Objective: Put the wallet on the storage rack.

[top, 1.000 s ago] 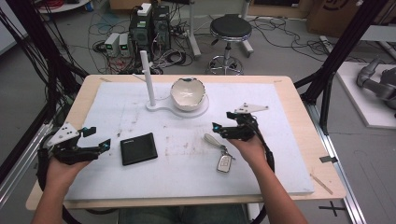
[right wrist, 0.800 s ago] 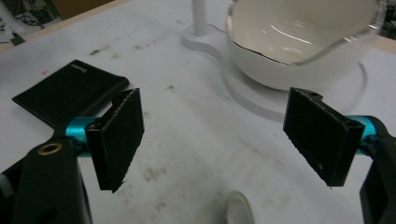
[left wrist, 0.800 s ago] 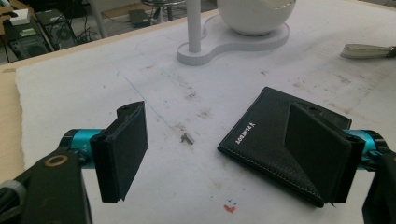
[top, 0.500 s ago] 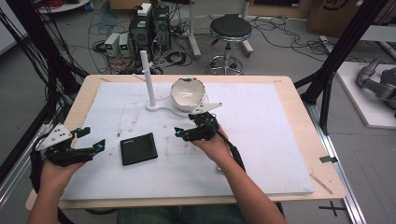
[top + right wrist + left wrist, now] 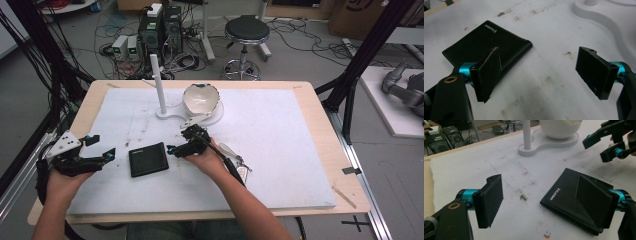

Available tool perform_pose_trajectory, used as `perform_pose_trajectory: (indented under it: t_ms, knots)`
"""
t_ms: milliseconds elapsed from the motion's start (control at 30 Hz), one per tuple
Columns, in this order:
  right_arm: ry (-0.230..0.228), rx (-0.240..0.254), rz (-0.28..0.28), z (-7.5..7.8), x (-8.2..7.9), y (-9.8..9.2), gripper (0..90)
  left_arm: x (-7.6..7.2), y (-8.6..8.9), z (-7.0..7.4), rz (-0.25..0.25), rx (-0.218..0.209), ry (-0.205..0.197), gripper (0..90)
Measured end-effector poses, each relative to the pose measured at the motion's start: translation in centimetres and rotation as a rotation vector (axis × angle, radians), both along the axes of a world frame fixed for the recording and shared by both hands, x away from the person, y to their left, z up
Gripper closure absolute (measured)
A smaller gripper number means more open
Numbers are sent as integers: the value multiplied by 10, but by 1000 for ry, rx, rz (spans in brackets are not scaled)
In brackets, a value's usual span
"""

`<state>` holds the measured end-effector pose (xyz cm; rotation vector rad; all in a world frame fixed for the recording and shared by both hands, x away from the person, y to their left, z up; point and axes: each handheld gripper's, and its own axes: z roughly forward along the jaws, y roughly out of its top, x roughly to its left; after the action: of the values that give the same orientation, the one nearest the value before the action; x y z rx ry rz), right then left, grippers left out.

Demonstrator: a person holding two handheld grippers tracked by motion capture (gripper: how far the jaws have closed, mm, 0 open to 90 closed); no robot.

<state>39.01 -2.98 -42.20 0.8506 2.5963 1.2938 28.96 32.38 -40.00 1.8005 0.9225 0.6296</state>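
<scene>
— Closing on what, and from which side?

— Closing on a black wallet [image 5: 148, 159] lying flat on the white mat [image 5: 280, 135], toward the bench's near-left part. Right claw [image 5: 184, 142] hovering just beside the wallet's right edge, jaws spread, pinching nothing. Left claw [image 5: 100, 147] waiting toward the left edge of the bench, also spread and empty, a little farther off.

— Lying which way?

— Sitting roughly square to the near edge, slightly skewed, folded spine facing the right claw. In the right gripper view, lying low-left of the jaws [image 5: 486, 45], one pad overlapping it. Right hand [image 5: 202, 159] looking nearer, so probably taking the first grip.

— Any writing?

— Small pale lettering stamped near one corner [image 5: 555, 194], reading something like "PLAYBOY"; too small for certainty.

— Anything else around?

— White bowl [image 5: 201, 99] and upright post [image 5: 158, 82] resting on a white stand [image 5: 215, 117] toward the far edge. Keys [image 5: 239, 165] lying by the right forearm.
</scene>
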Motion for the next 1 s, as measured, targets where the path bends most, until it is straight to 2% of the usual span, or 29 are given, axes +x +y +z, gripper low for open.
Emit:
perform_pose_trajectory:
  t_ms: [67,167,333,367,500,533,600,700,767,867,933,1000]
  knots:
    - [6,1,8,-3,0,4,207,1,-2,0,-4,1,1,220]
    - [57,12,24,-15,-1,21,209,2,-2,-1,-5,1,1,220]
    - [102,-33,42,-28,-5,39,216,2,-1,-1,-4,-1,2,220]
    - [89,-39,42,-28,-6,40,229,2,-2,-1,-4,6,4,220]
    - [88,-40,45,-27,-8,42,279,2,-4,-1,-10,13,3,220]
    - [96,-36,61,-27,-9,42,372,3,-6,-1,-14,18,3,220]
    - [108,-31,67,-27,-11,44,419,3,-7,-1,-17,21,3,220]
    - [116,-30,66,-26,-11,44,441,3,-7,0,-18,22,3,220]
    - [126,-27,71,-26,-11,43,501,2,-7,0,-15,21,3,220]
    - [165,-1,62,-26,-10,40,633,2,-6,-1,-13,23,4,220]
    - [176,10,61,-26,-8,39,720,2,-6,-1,-9,24,5,220]
    - [182,14,58,-25,-9,38,747,2,-6,-1,-3,28,11,220]
